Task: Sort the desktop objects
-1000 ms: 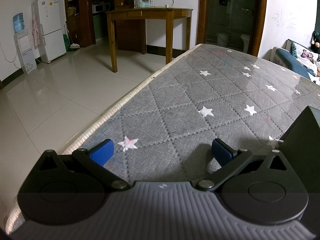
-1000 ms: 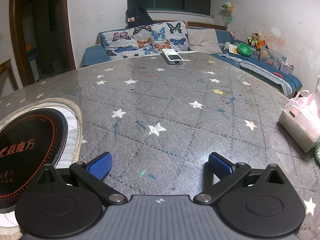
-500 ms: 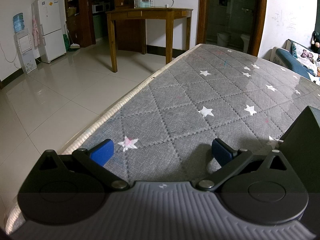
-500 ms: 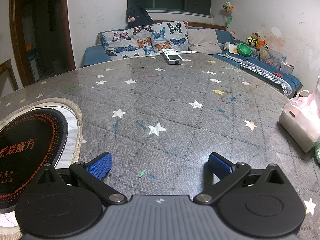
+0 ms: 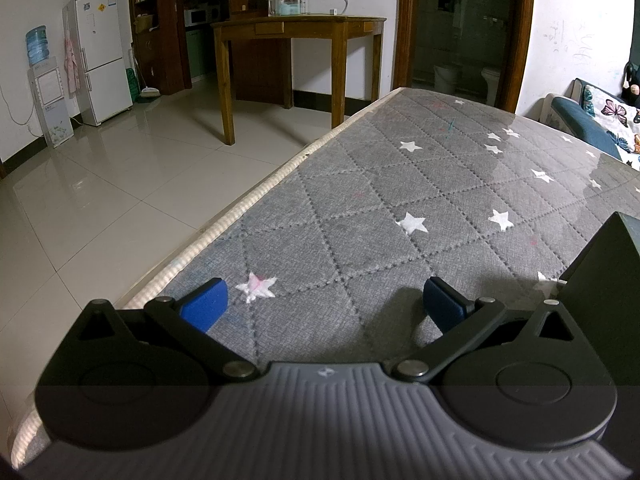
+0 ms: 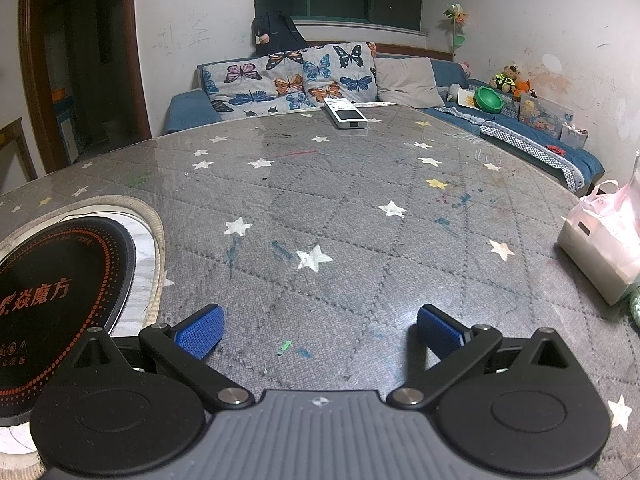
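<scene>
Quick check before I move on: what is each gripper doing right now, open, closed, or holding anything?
Left gripper: open, nothing between its blue pads, low over the grey star-print table cover.
Right gripper: open, holding nothing.

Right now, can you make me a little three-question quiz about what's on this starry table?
1. True or false: the right gripper is holding the white remote.
2. What sits at the table's right edge in the right wrist view? A) a pink bag B) a red cup C) a book
3. Fill in: the black round cooktop lies to the right gripper's ____ side.

Key: 1. False, its fingers are apart and the remote lies at the far edge. 2. A. 3. left.
</scene>
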